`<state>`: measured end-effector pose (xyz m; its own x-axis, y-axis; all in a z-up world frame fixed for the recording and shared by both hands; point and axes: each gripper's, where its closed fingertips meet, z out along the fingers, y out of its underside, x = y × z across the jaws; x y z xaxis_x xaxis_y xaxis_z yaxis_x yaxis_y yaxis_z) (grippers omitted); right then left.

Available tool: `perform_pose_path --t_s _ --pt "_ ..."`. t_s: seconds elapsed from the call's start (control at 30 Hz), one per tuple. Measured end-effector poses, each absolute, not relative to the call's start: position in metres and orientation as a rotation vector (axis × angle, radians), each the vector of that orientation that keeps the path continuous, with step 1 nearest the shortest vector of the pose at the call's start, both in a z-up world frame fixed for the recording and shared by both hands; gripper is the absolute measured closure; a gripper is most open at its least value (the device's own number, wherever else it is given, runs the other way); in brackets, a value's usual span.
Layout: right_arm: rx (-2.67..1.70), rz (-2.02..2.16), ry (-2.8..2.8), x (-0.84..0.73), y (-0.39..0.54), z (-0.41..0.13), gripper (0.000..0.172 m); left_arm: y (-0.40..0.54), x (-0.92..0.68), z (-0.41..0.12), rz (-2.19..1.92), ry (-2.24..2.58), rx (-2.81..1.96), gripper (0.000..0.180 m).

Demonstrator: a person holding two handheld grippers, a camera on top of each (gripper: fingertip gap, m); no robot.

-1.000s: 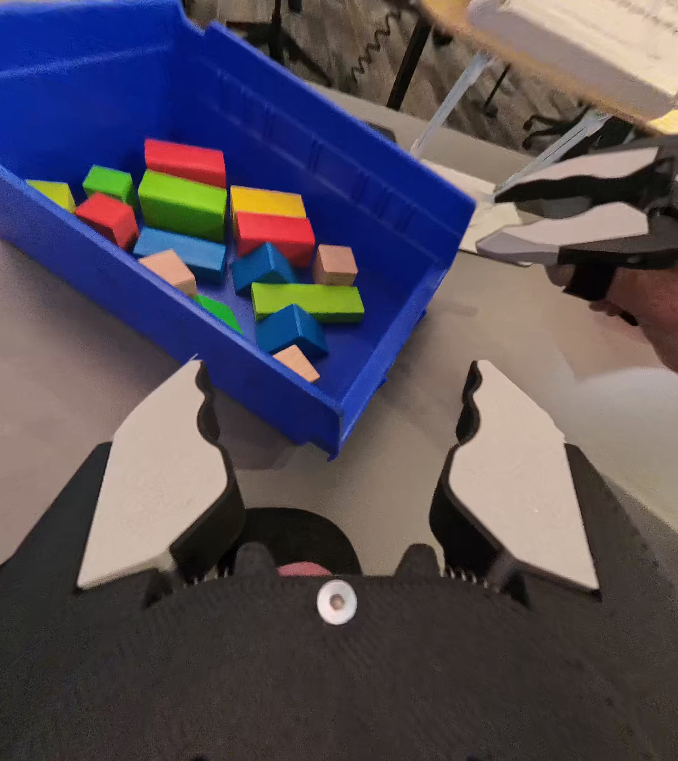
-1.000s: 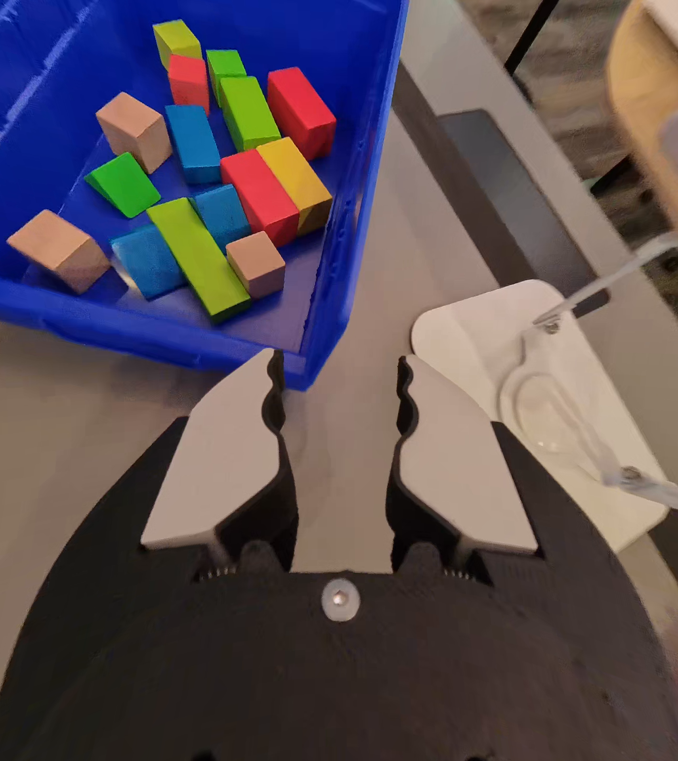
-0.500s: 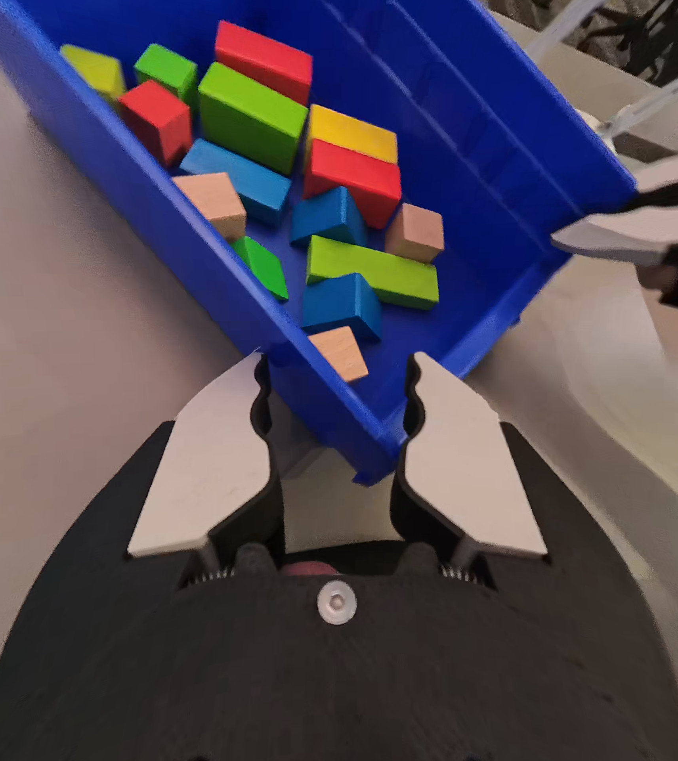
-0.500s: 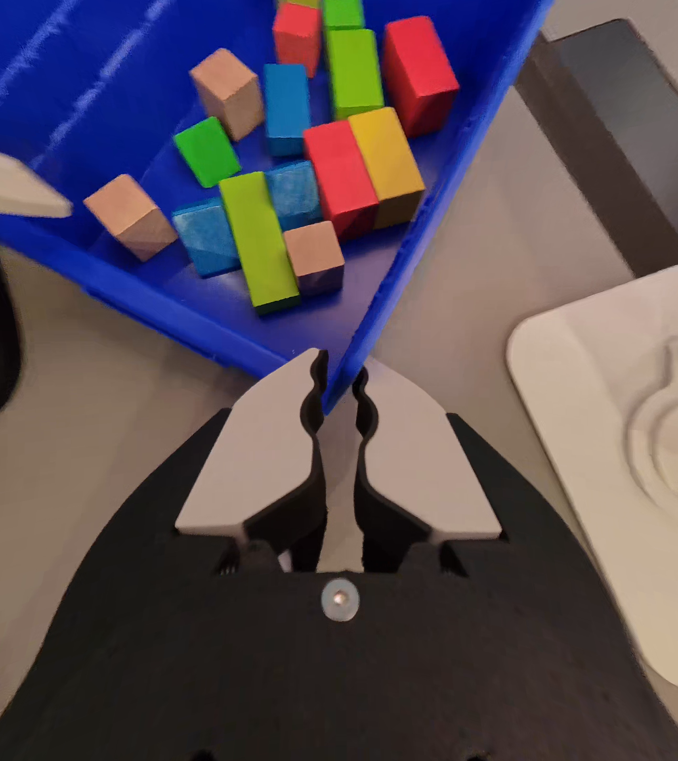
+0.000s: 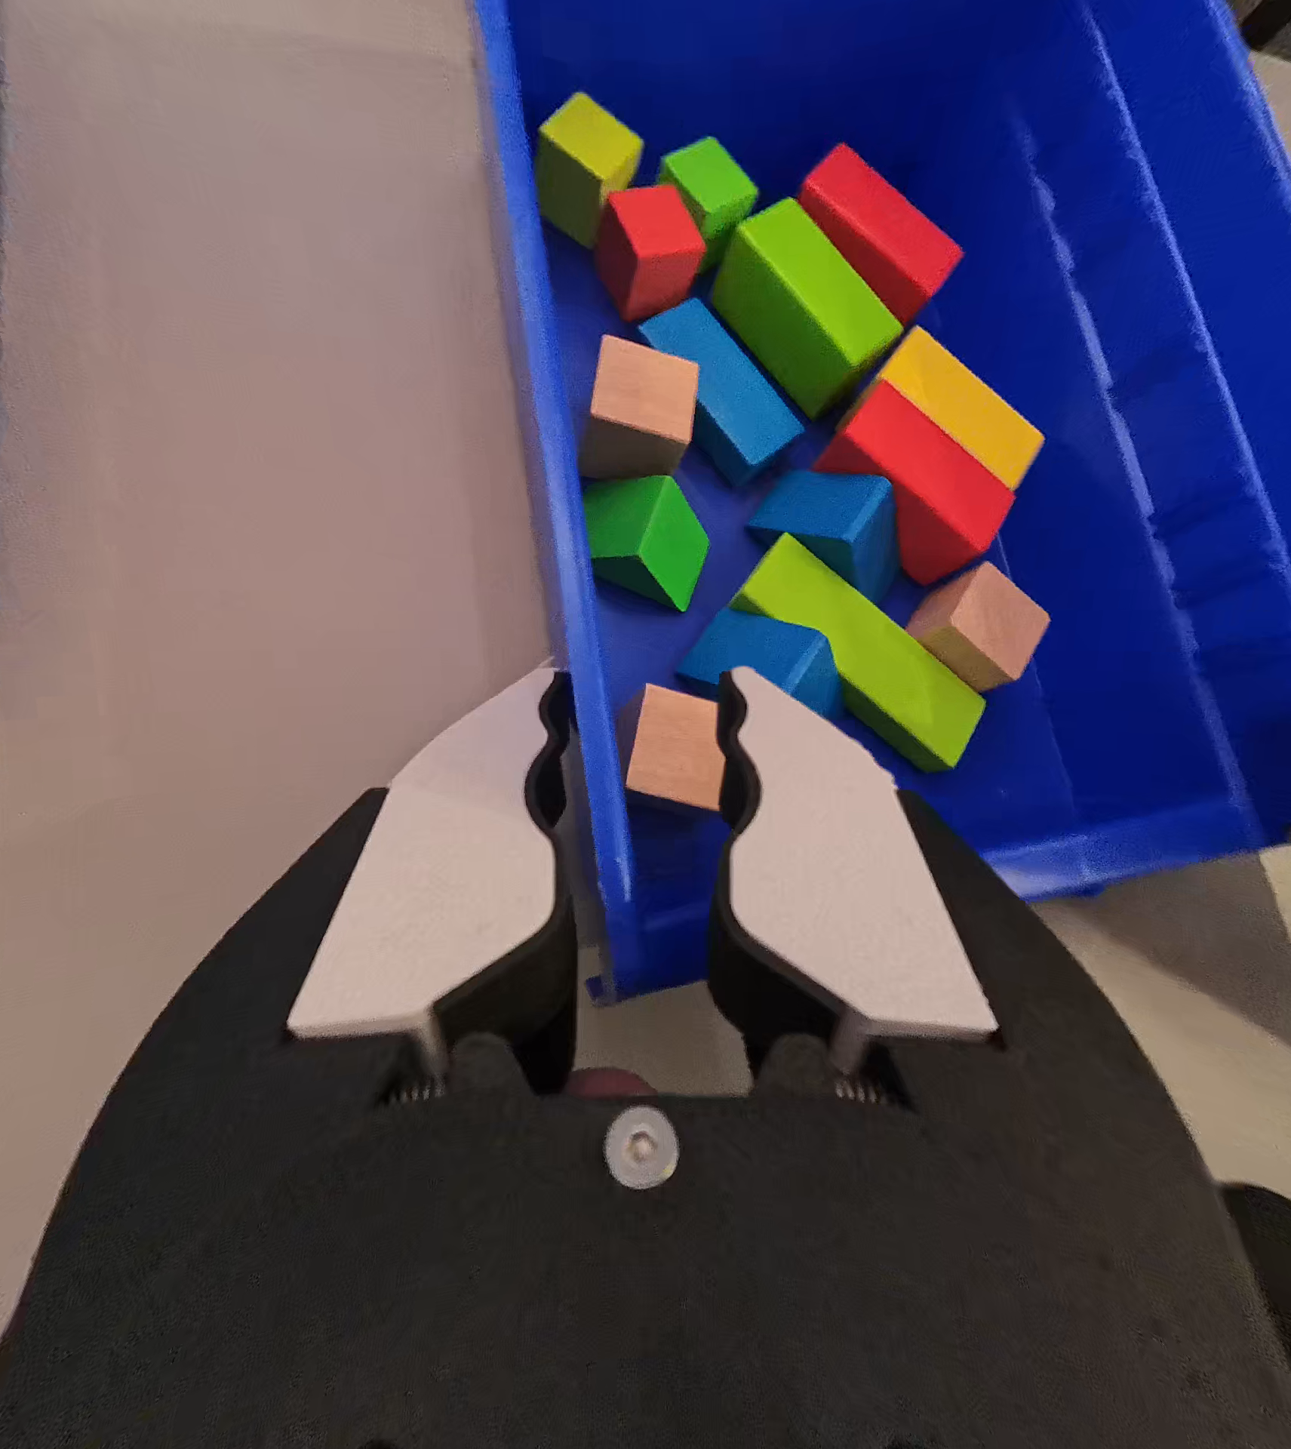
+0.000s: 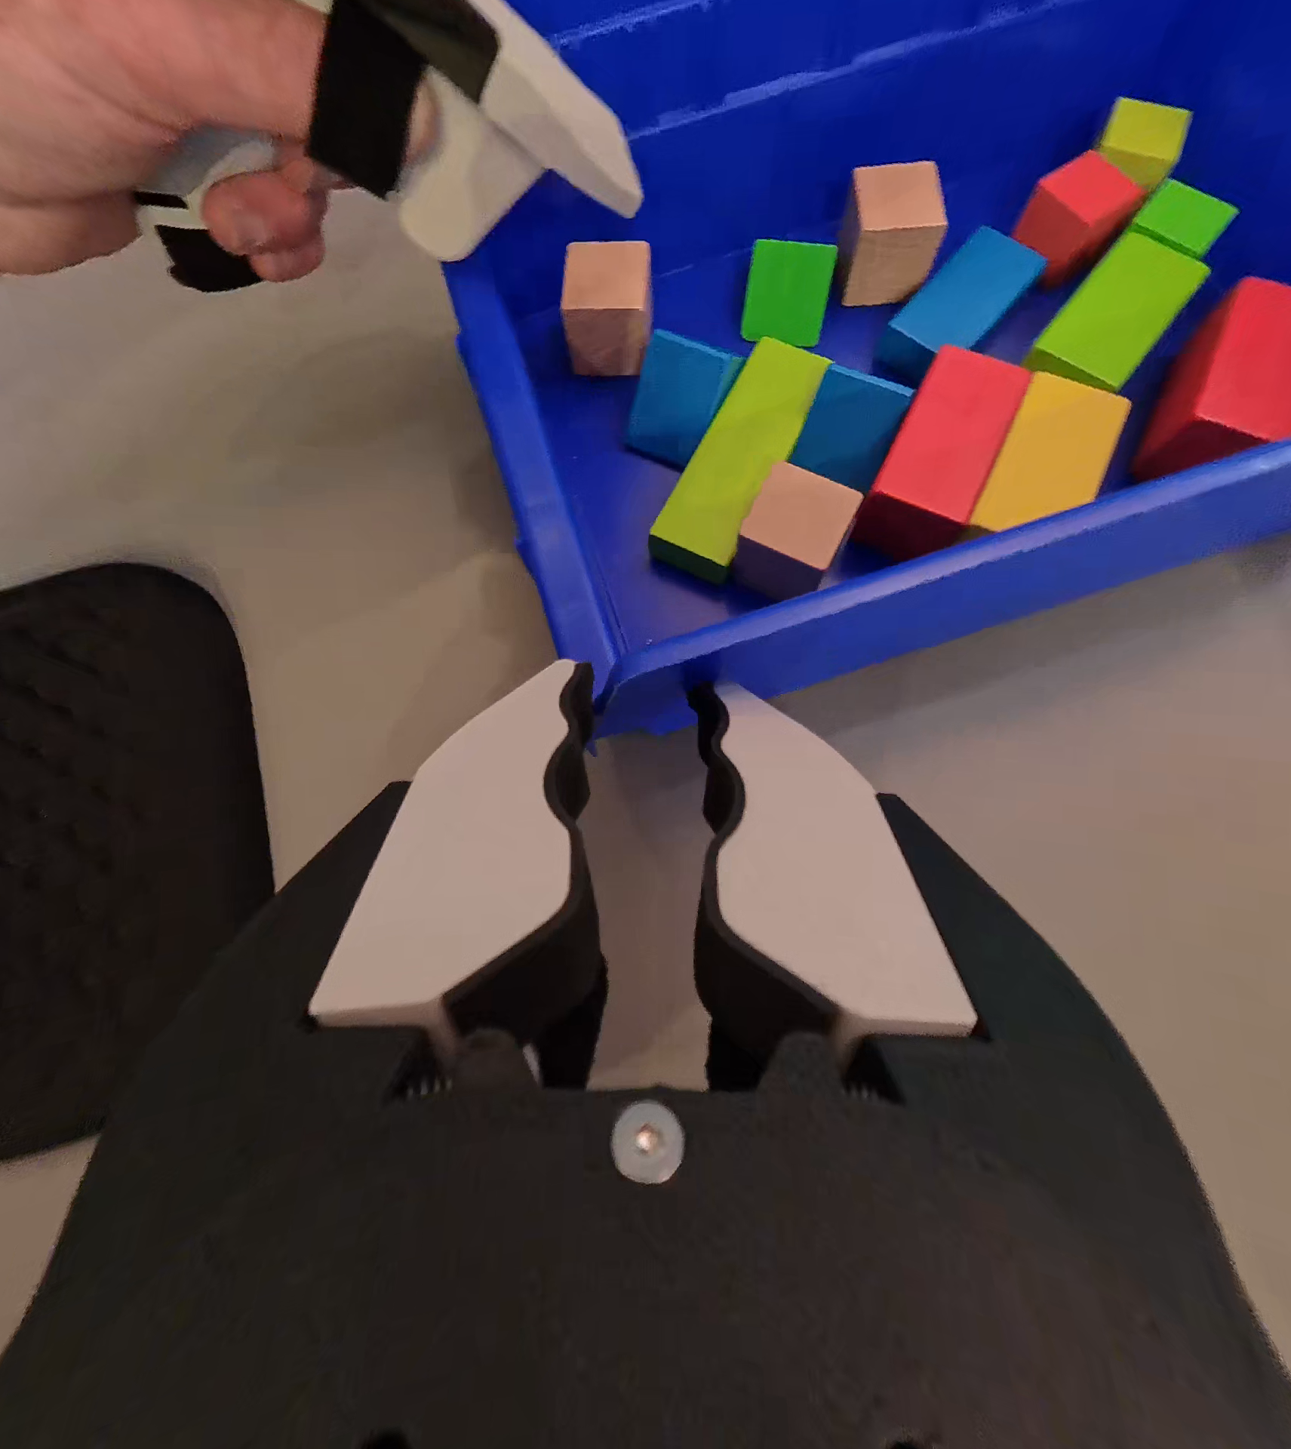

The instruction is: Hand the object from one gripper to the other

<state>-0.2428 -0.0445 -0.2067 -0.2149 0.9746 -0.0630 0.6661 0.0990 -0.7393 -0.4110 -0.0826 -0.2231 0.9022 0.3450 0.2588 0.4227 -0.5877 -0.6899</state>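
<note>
Hidden: bin (image 5: 1214, 392) far end cut off at 12 o'clock; left gripper (image 6: 548, 196) mostly out of the right view
Left gripper (image 5: 646, 706): narrow, straddling the bin wall, nothing clamped
Wood cube (image 5: 673, 745): in bin, beside the right finger; contact unclear
Right gripper (image 6: 638, 698): narrow, bare, bin corner at 12 o'clock

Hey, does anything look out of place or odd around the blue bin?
Mostly no. The long lime block lies askew, propped across two blue blocks in the blue bin. The left claw lines up astride the bin's side wall, not on a block.
</note>
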Motion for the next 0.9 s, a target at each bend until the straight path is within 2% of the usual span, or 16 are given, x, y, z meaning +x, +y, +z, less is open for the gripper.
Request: perform_pose_path --t_s 0.53,0.6,0.7,0.87,0.9 --pt "-1.705 0.957 -1.894 -0.283 -0.005 -0.209 0.146 -0.036 -0.462 -0.222 -0.158 -0.635 -2.140 0.149" --pt "-1.695 0.964 -1.888 -0.279 -0.005 -0.203 0.140 -0.038 -0.459 -0.223 -0.203 -0.635 -2.139 0.148" --pt "-1.650 0.999 -1.871 -0.262 -0.005 -0.180 0.133 -0.043 -0.456 -0.215 -0.285 -0.702 -2.071 0.112" --pt "-1.559 0.989 -1.834 -0.197 0.015 -0.137 0.130 -0.052 -0.434 -0.169 -0.121 -0.602 -1.964 0.094" --pt "-1.553 0.977 -1.818 -0.182 0.025 -0.132 0.131 -0.050 -0.428 -0.164 -0.067 -0.590 -1.971 0.077"
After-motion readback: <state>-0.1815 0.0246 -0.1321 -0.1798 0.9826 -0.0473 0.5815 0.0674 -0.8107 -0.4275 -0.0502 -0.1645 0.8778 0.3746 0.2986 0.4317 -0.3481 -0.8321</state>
